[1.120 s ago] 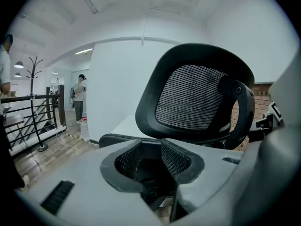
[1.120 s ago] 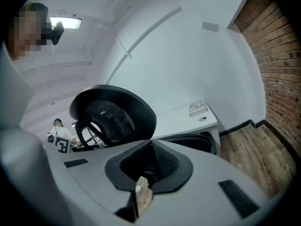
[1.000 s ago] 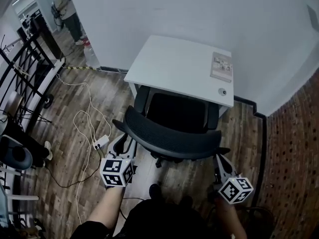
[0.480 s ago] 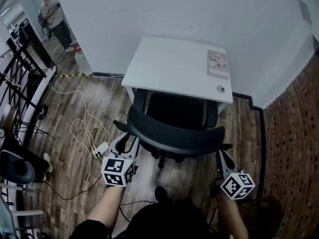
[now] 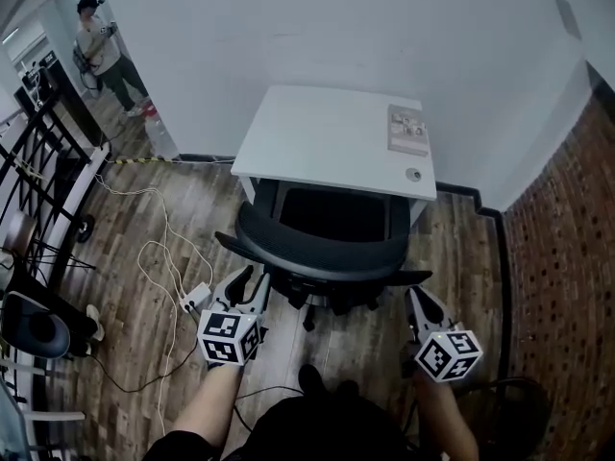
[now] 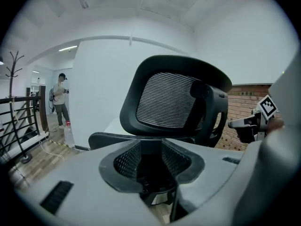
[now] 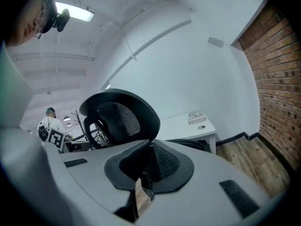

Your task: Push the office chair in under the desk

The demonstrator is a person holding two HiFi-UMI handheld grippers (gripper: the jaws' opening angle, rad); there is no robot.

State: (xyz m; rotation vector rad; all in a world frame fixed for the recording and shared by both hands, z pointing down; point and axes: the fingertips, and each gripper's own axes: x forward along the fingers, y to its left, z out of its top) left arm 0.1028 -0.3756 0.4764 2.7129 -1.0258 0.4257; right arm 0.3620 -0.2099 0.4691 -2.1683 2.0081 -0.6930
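Note:
The black mesh office chair (image 5: pixel 317 254) stands with its seat partly under the white desk (image 5: pixel 317 137) and its backrest toward me. My left gripper (image 5: pixel 248 282) is open just behind the backrest's left end, apart from it, with nothing between its fingers. In the left gripper view the backrest (image 6: pixel 174 100) rises ahead of the left gripper (image 6: pixel 151 147). My right gripper (image 5: pixel 420 303) hangs behind the backrest's right end, clear of it. Its jaws have just been opening and show only a narrow gap, holding nothing. In the right gripper view the right gripper (image 7: pixel 150 147) points toward the chair (image 7: pixel 120 114) and desk (image 7: pixel 188 126).
A booklet (image 5: pixel 407 130) and a small round object (image 5: pixel 413 174) lie on the desk. White cables and a power strip (image 5: pixel 195 299) trail across the wood floor at left, near black railings (image 5: pixel 38 161). A person (image 5: pixel 101 46) stands in the far-left doorway. A brick wall (image 5: pixel 567 257) runs along the right.
The chair has slid farther under the desk. Both grippers, earlier close to the ends of the backrest, now sit a little behind it.

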